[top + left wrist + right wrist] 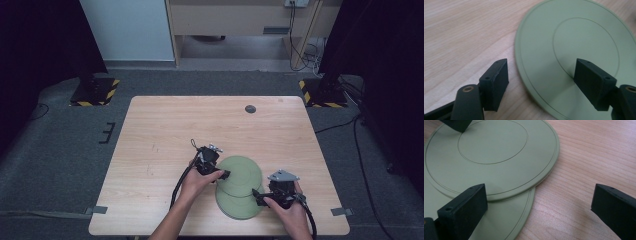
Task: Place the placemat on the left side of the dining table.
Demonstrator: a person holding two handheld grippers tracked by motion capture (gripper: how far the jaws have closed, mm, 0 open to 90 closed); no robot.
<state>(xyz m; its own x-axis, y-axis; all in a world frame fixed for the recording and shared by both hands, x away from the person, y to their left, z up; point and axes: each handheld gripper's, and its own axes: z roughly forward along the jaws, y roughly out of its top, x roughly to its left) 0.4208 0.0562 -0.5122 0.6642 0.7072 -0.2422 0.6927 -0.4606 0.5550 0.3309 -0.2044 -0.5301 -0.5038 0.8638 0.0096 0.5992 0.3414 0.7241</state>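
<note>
Two green plates lie overlapped near the front of the counter (pixel 165 130), the upper plate (pixel 241 173) resting partly on the lower plate (pixel 239 206). The step in hand looks like separating or squaring them, so each rim wants a shallow, level pinch, without dragging one plate across the other. The left hand-held gripper (pixel 541 85) is spread, straddling the upper plate's near-left rim. The right hand-held gripper (pixel 536 205) is also spread, at the right edge where the two rims cross, pinching nothing.
</note>
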